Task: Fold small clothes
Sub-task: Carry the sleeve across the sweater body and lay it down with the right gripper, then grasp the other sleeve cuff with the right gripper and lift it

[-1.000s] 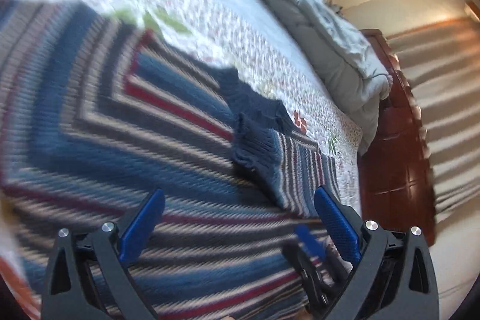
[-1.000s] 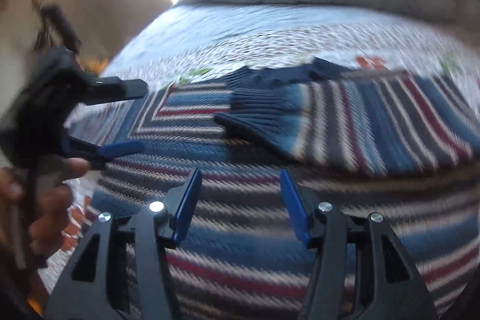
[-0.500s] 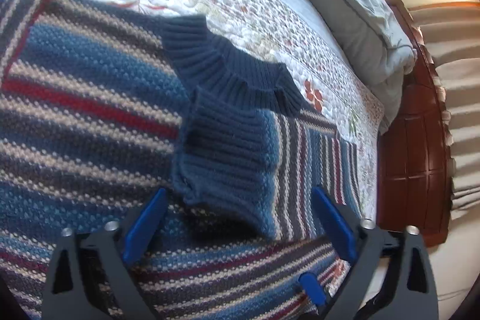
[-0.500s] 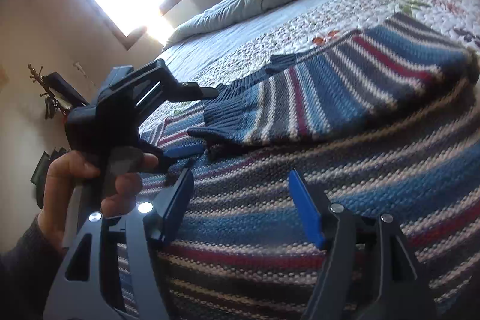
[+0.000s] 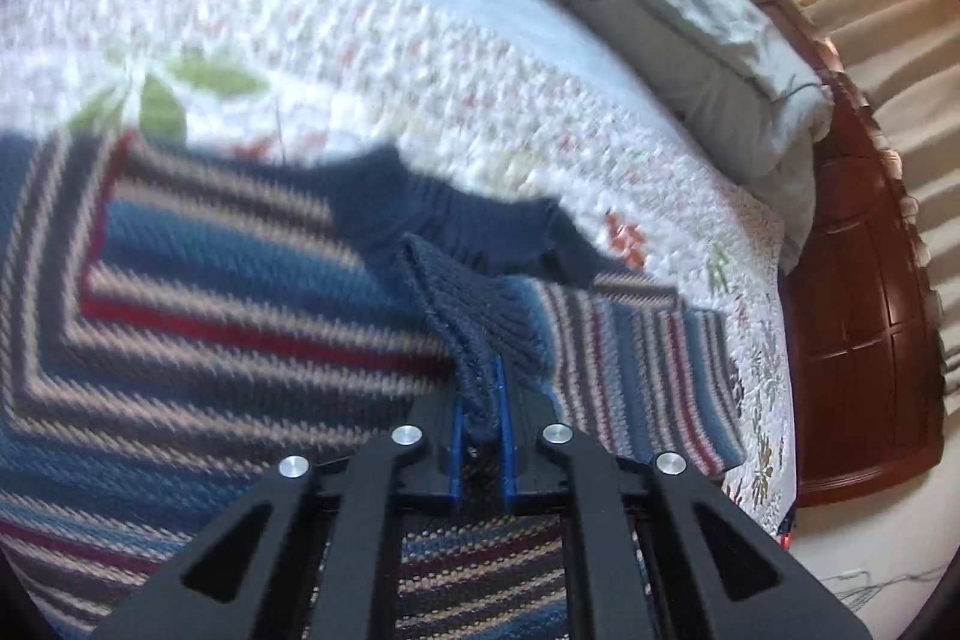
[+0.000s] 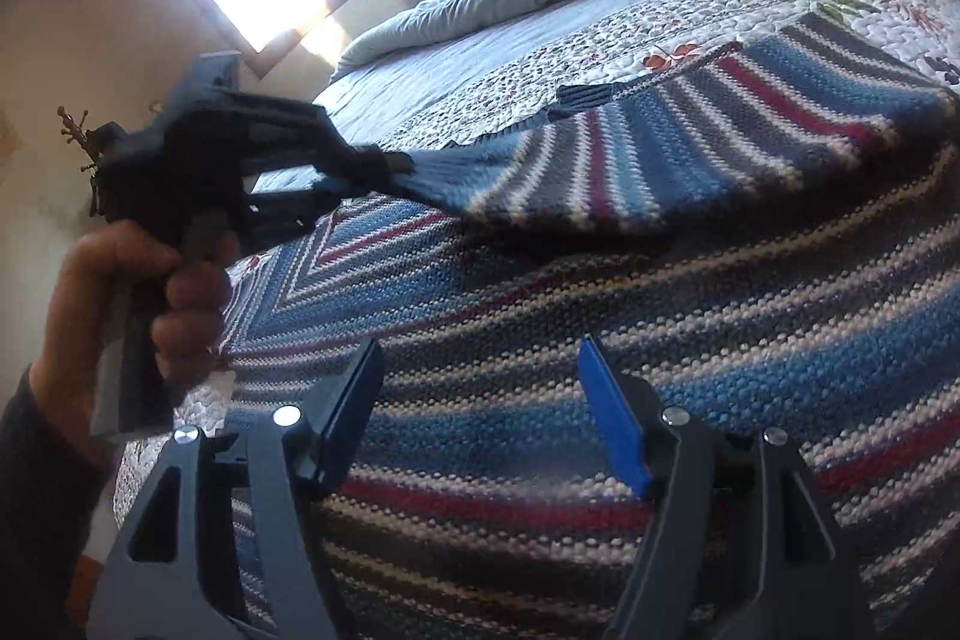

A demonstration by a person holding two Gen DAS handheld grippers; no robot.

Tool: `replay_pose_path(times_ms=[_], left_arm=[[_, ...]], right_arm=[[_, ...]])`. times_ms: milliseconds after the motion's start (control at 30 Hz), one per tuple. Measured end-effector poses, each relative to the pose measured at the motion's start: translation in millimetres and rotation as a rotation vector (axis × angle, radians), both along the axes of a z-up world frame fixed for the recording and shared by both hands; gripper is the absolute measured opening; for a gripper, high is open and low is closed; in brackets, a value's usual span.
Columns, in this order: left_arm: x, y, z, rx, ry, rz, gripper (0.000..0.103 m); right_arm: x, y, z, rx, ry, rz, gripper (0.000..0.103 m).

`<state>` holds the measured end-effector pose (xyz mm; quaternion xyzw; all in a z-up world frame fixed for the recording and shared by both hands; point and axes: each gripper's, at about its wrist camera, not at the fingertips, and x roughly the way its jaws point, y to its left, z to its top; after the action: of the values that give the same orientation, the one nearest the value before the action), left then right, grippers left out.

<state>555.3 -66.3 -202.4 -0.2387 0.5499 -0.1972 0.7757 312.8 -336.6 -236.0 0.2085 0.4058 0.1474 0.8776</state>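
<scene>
Hand [image 6: 138,316]: at the far left of the right wrist view, a person's hand with a dark sleeve holds the handle of the left gripper.
Left gripper [image 5: 480,400]: its two blue pads have just come together, and now they pinch the dark blue ribbed cuff of the sweater sleeve. In the right wrist view the same gripper [image 6: 384,169] sits above the sweater with the sleeve end stretched out from its tip.
Cuff [image 5: 474,334]: bunched up and squeezed tight between the pads.
Sleeve [image 6: 600,166]: it is lifted a bit off the sweater's body and runs from the left gripper across to the right side of the bed.
Sweater [image 5: 210,292]: a knitted one with blue, red, grey and cream stripes. It lies spread out flat on the quilt, with its dark blue collar [image 5: 456,214] near the middle.
Right gripper [image 6: 483,412]: its blue pads stand wide apart, with nothing between them. It hangs just over the striped body of the sweater.
Quilt [image 5: 420,58]: white with small flowers, covering the bed under the sweater.
Duvet [image 5: 690,16]: grey-blue and crumpled, piled at the far end of the bed.
Cabinet [image 5: 864,328]: dark red wood, standing beside the bed on the right.
</scene>
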Motion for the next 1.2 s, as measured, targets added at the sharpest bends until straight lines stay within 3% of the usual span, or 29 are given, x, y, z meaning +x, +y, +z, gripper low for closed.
replay_pose_path(times_ms=[200,567,767,933,1033,1100,1200], left_arm=[[10.0,32.0,17.9,0.01,-0.037,0.008,0.009],[-5.0,68.1,-26.5,0.045,0.023,0.015,0.009],[-7.6,70.5,-43.5,0.111,0.046,-0.003,0.009],[-9.0,66.3,-40.3,0.201,0.037,-0.018,0.019],[-13.3,64.6,-32.4,0.282,0.017,-0.015,0.031],[-20.4,64.7,-24.4,0.351,-0.009,0.0,0.046],[-31.1,65.9,-16.3,0.467,-0.043,0.016,0.052]], right_arm=[[0.1,-0.2,-0.9,0.0,-0.002,0.004,0.067],[1.6,6.5,0.1,-0.056,-0.018,0.014,0.067],[-0.7,12.7,4.3,-0.13,-0.043,0.02,0.067],[-1.9,15.7,8.1,-0.167,-0.063,0.023,0.068],[-4.1,21.7,11.6,-0.215,-0.091,0.031,0.07],[-4.3,24.9,12.2,-0.243,-0.101,0.037,0.07],[-7.9,30.5,14.9,-0.279,-0.121,0.048,0.073]])
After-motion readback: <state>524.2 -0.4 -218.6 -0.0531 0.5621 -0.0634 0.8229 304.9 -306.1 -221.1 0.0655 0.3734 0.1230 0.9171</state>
